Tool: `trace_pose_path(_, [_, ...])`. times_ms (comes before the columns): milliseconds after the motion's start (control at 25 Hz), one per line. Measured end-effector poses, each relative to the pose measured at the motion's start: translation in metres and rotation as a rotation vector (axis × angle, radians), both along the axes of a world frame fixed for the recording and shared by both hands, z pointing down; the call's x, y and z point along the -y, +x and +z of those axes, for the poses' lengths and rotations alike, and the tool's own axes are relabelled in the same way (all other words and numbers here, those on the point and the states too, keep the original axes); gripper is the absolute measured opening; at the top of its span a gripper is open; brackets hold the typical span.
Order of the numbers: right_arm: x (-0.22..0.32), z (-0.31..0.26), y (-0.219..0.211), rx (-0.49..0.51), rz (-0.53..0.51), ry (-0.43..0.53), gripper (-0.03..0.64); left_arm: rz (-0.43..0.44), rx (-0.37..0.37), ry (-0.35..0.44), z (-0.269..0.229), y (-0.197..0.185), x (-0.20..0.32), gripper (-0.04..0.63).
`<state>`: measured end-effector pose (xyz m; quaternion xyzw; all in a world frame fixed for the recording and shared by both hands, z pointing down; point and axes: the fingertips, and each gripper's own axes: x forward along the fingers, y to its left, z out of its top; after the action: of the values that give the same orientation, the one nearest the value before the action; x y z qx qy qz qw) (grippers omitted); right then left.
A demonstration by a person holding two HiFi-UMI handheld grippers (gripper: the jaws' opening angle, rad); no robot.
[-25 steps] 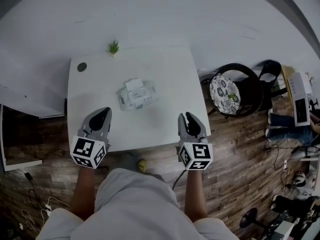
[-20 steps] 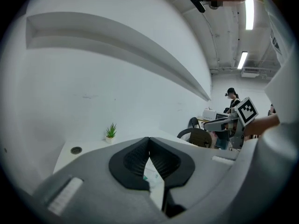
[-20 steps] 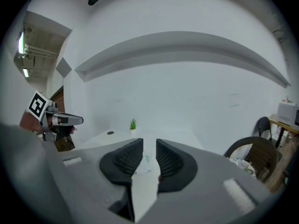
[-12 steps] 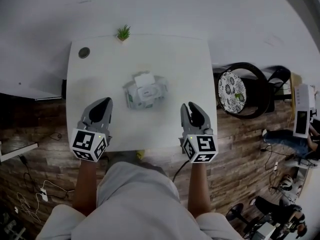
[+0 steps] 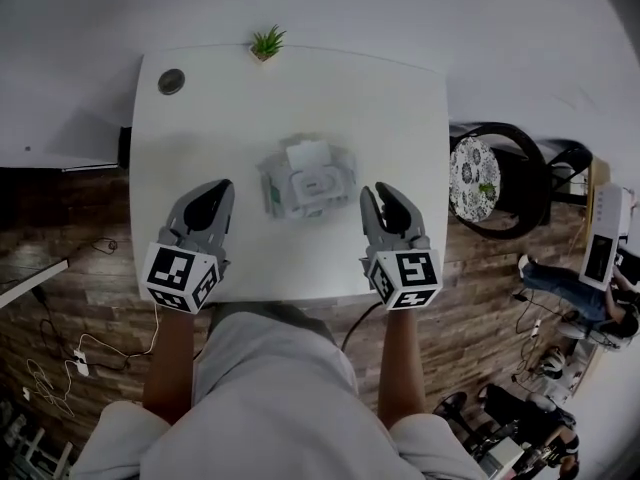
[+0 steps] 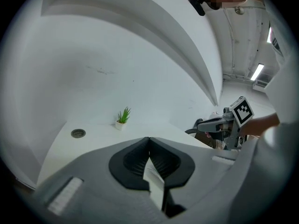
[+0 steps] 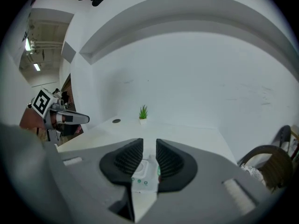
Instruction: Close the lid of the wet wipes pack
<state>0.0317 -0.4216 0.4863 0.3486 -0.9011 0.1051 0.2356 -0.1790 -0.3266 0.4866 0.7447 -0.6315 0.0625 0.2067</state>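
The white wet wipes pack [image 5: 308, 180] lies in the middle of the white table [image 5: 400, 98], and its small lid [image 5: 308, 153] stands flipped open toward the far side. My left gripper [image 5: 216, 194] hovers to the pack's left, near the front edge, with its jaws together and empty. My right gripper [image 5: 380, 197] hovers just right of the pack, jaws a narrow gap apart, holding nothing. In the right gripper view the pack [image 7: 145, 171] shows through that gap below the right gripper [image 7: 149, 143]. The left gripper [image 6: 149, 140] shows its tips touching.
A small potted plant [image 5: 266, 43] stands at the table's far edge, and a round cable hole [image 5: 171, 81] is at the far left corner. A black chair with a patterned cushion [image 5: 478, 176] stands right of the table. Wooden floor and cables lie around.
Both grippers have come forward over the table toward the pack, one on each side. The pack itself has not moved and its lid stays open.
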Motion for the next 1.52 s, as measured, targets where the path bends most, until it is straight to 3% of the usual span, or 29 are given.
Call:
trace_pose_path(520, [0.025,0.011,-0.035,-0.010,-0.114,-0.055,0.092,-0.010,-0.033,-0.041,0.018,-0.012,0.010,0.000])
trace_pose_path(1000, [0.049,0.046,-0.066,-0.041,-0.367,-0.179,0.092,-0.068,-0.019,-0.086,0.030,-0.008,0.027,0.000])
trace_pose_path(1520, [0.055,0.086,-0.101,-0.104,-0.605,-0.272,0.093,-0.069,-0.012,-0.139,0.050,-0.006,0.030,0.000])
